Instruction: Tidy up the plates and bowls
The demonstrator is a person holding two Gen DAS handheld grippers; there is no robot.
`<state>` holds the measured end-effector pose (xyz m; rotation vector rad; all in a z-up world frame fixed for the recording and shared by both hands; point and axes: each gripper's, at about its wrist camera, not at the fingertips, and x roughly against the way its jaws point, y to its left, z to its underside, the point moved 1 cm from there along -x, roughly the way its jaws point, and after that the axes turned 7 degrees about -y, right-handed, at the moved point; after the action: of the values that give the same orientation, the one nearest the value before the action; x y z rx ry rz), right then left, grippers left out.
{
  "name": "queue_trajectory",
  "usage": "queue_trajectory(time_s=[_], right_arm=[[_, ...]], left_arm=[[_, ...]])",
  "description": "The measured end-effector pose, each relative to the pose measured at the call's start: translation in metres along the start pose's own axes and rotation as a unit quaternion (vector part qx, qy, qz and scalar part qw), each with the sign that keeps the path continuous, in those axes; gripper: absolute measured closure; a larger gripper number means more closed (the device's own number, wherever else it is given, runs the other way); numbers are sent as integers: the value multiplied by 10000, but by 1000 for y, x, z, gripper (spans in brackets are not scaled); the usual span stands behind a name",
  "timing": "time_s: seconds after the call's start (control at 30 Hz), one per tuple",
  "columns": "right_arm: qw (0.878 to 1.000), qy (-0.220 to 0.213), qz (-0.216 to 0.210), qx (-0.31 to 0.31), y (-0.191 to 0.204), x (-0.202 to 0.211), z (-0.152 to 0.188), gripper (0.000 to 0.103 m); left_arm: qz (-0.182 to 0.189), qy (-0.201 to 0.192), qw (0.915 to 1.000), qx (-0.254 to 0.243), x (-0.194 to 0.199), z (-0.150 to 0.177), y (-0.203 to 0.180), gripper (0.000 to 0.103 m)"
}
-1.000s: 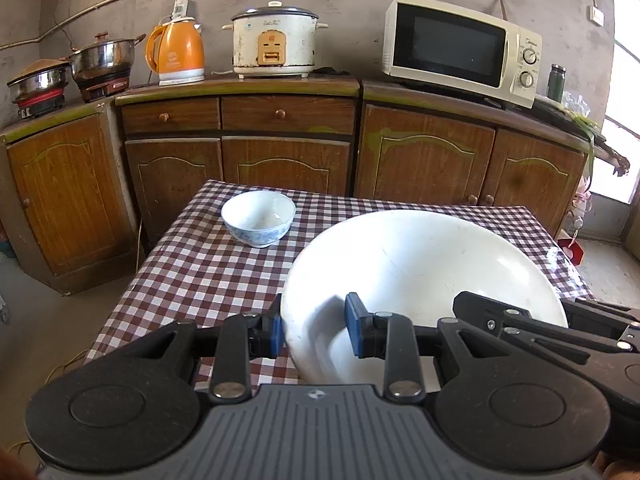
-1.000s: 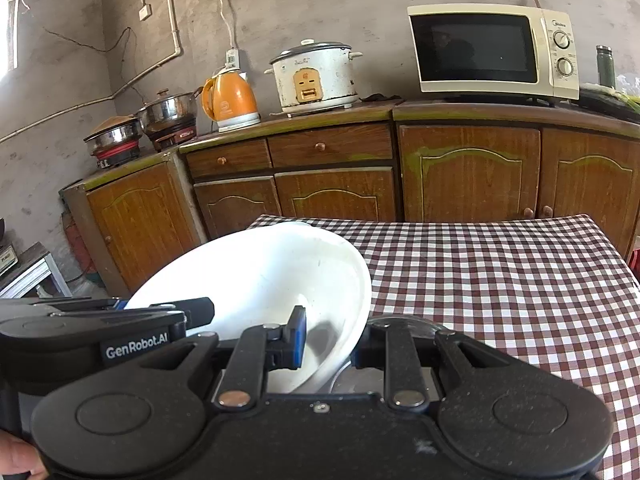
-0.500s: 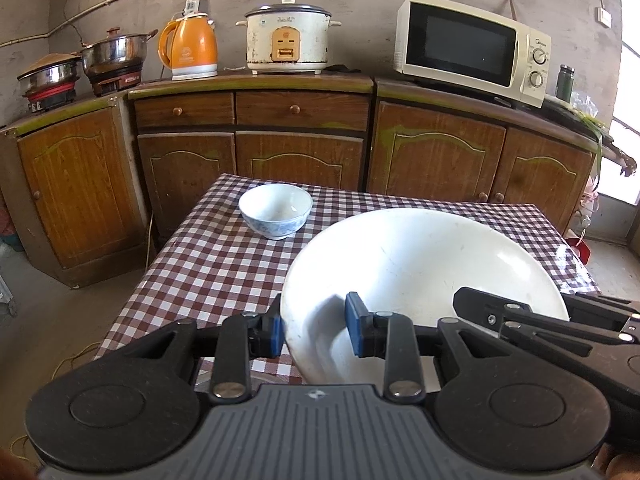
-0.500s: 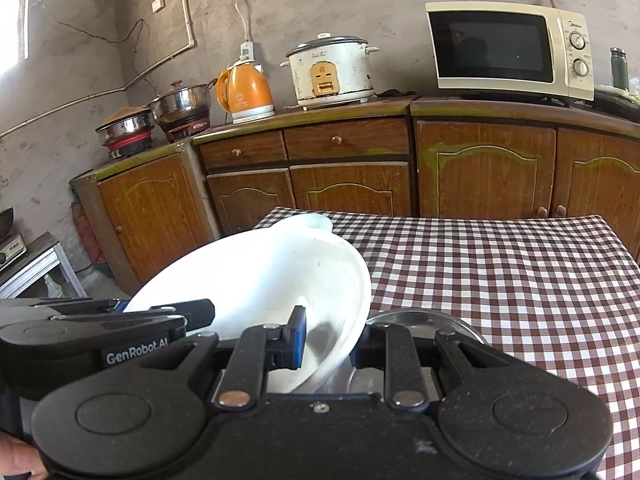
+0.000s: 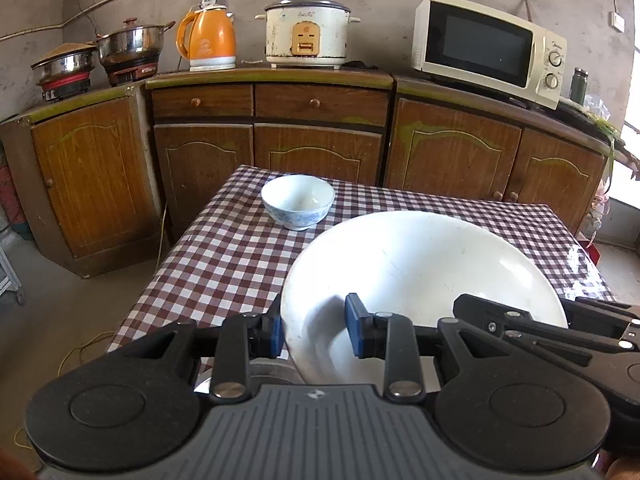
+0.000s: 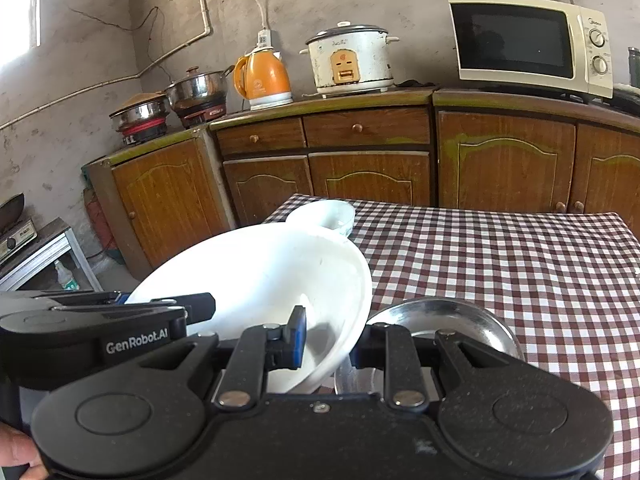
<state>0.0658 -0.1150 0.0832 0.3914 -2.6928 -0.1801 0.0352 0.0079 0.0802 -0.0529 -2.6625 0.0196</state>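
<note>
Both grippers hold one large white bowl point(image 5: 420, 272) by its near rim, tilted above the checked table point(image 5: 224, 264). My left gripper point(image 5: 316, 330) is shut on the bowl's left rim, blue pads on either side of the wall. My right gripper point(image 6: 330, 344) is shut on the bowl's right rim point(image 6: 352, 320), and its right finger is partly hidden behind it. Just under the bowl lies a shiny steel dish point(image 6: 444, 320). At the far left of the table stands a small blue-and-white bowl point(image 5: 298, 200), also in the right wrist view point(image 6: 326, 216).
Wooden cabinets point(image 5: 320, 152) line the wall behind the table, carrying a microwave point(image 5: 484, 48), a rice cooker point(image 5: 306, 32), an orange kettle point(image 5: 208, 40) and steel pots point(image 5: 128, 46). The right half of the checked cloth point(image 6: 520, 264) lies bare. A hand point(image 6: 16, 456) shows at the lower left.
Both grippers have shifted a little to the left with the white bowl held between them. More of the steel dish now shows under the bowl. Both grips look the same.
</note>
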Motion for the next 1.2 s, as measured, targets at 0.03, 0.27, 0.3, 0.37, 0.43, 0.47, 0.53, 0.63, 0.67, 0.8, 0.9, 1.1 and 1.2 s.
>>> queue_trajectory(time_s=[0.03,0.27,0.3,0.37,0.43,0.47,0.53,0.63,0.67,0.8,0.9,1.1,1.2], right_arm=[[10000,13,-9,9,2,-1,1,75],[9999,95,-94,42,11,-7,8,75],[9999,113,-105,48,12,-8,10,75],[9998,146,-126,65,15,-9,12,75],[9997,176,-153,82,17,-11,14,75],[9997,187,-161,95,19,-12,15,75],[9996,209,-183,105,20,-13,17,75],[9994,242,-215,131,23,-15,19,75],[9993,254,-222,135,24,-16,20,75],[9989,343,-259,173,27,-20,26,75],[9985,421,-279,206,30,-24,31,75],[9975,582,-328,243,37,-33,42,75],[9967,666,-368,267,41,-38,47,75]], left_arm=[[-11,3,10000,-1,0,1,1,72],[-79,82,9999,67,0,7,10,72],[-92,92,9999,61,0,9,11,72],[-109,118,9999,62,0,10,14,72],[-131,130,9998,87,0,11,18,72],[-142,135,9998,100,-1,12,19,72],[-162,141,9997,104,-1,13,21,72],[-184,160,9996,124,-1,15,25,72],[-190,169,9996,129,-1,16,26,72],[-210,245,9993,183,-3,21,31,72],[-238,311,9990,204,-4,26,34,72],[-289,439,9983,240,-8,35,43,72],[-335,489,9979,242,-9,38,48,72]])
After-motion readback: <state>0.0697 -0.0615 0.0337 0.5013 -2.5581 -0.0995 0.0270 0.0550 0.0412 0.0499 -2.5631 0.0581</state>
